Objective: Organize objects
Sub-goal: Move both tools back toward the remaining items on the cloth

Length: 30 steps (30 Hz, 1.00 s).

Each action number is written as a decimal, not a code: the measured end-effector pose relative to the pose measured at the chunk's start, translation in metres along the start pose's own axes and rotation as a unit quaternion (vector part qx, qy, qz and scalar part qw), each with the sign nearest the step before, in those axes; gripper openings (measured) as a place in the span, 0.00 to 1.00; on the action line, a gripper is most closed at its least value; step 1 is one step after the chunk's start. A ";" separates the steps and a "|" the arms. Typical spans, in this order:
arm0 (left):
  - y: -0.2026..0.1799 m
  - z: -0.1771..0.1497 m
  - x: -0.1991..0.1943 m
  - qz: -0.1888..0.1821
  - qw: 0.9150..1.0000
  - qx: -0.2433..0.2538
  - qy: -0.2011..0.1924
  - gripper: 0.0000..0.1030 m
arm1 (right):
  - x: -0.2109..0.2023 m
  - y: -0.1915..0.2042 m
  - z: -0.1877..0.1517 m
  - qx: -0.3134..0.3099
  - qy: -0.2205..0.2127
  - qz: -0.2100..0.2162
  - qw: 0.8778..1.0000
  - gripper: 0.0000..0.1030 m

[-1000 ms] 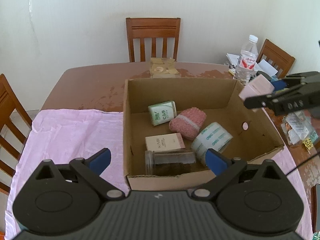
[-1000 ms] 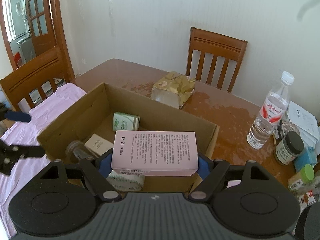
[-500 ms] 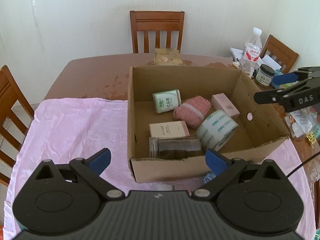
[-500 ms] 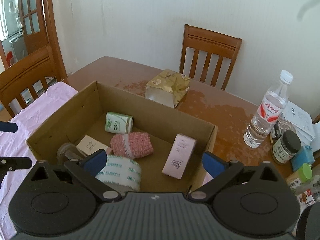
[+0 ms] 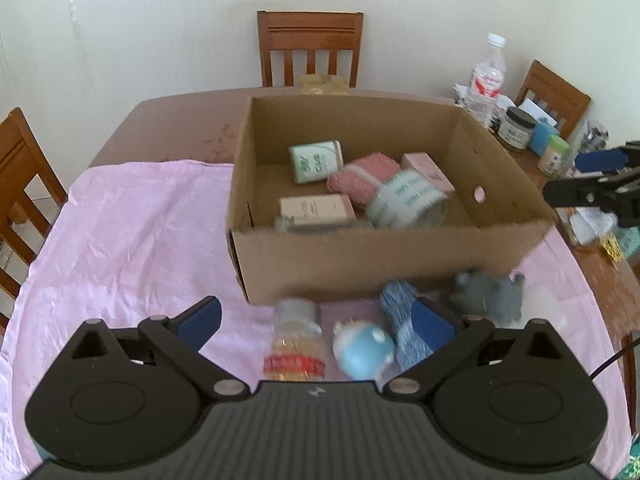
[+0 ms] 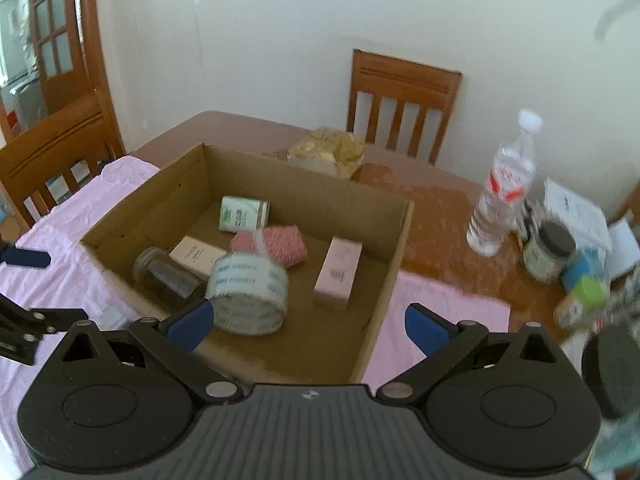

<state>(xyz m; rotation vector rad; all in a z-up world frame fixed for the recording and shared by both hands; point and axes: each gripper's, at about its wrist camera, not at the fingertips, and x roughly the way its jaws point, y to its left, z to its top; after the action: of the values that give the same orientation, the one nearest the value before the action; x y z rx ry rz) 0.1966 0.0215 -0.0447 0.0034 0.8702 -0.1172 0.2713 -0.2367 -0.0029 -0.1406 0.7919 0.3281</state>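
pink carton released, now lying inside cardboard box ahead of right gripper, jaws just opened wide, empty. left gripper wide, empty, above jar.

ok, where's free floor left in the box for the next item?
Bare floor in the cardboard box: the corner beyond the pink carton along the far wall, and the strip between that carton and the tape roll. The side holding the jar, beige box and pink cloth is crowded.
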 end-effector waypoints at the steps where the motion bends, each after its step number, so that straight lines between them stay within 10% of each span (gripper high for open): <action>1: -0.002 -0.005 -0.002 0.007 1.000 0.001 0.001 0.98 | -0.005 0.002 -0.004 -0.001 -0.003 0.000 1.000 1.00; 30: 0.008 -0.089 -0.025 0.046 0.998 -0.023 0.025 0.98 | -0.046 0.104 -0.104 -0.018 0.033 0.061 0.997 1.00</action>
<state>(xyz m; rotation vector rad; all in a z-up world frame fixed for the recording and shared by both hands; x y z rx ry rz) 0.1136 0.0362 -0.0838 0.0034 0.9220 -0.0104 0.1354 -0.1749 -0.0419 -0.1384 0.8610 0.4550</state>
